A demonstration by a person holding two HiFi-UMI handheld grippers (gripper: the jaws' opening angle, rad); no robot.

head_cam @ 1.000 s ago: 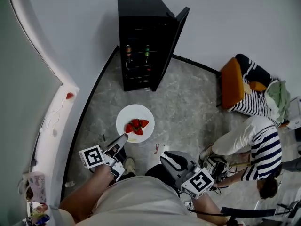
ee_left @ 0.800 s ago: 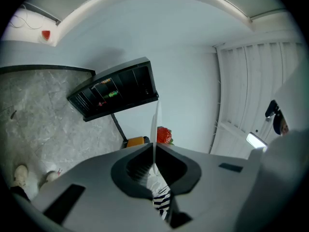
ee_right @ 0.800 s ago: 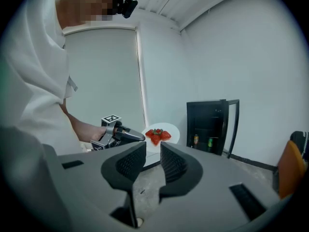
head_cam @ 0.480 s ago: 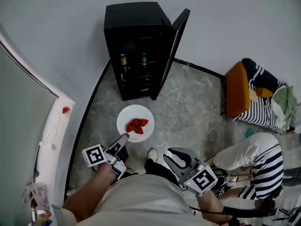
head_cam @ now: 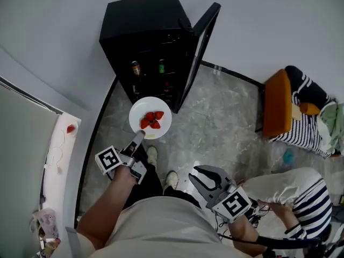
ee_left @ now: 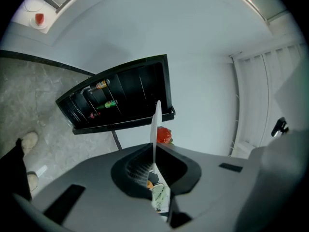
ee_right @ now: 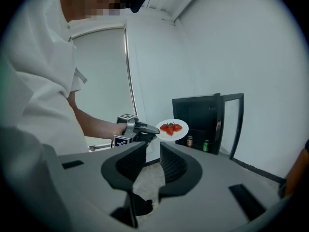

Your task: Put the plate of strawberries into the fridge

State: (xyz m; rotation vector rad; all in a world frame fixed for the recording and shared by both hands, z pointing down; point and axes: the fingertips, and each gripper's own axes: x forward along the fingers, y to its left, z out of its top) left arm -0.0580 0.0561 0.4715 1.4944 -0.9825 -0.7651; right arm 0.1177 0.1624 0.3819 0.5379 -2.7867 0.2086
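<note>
the black fridge (head_cam: 148, 34) stands against the pale wall (head_cam: 269, 20) with its door (head_cam: 200, 55) swung wide to the right, so the front of the cabinet is open toward the person. grey marbled floor (head_cam: 220, 122) lies bare before the door. further right that space is bounded by an orange seat (head_cam: 277, 104) draped with striped cloth, and a seated person (head_cam: 293, 190) is at the lower right. a dark skirting line and a white ledge (head_cam: 54, 165) close the left side. on a shelf inside the fridge stand two drink cans (head_cam: 136, 67), one of them green, with more dark wire shelves below. the white plate (head_cam: 150, 118) carries a small heap of red strawberries (head_cam: 152, 120). it is held in the air, level, outside the fridge and just before its open front. the left hand-held gripper (head_cam: 140, 137) reaches forward on an outstretched forearm. its jaws are pinched on the near rim of the plate, which shows edge-on between them in the left gripper view, with a strawberry just beyond. the right hand-held gripper (head_cam: 200, 176) is held low beside the person's body, well apart from the plate. its jaws are spread with nothing between them, only floor showing through the gap.
</note>
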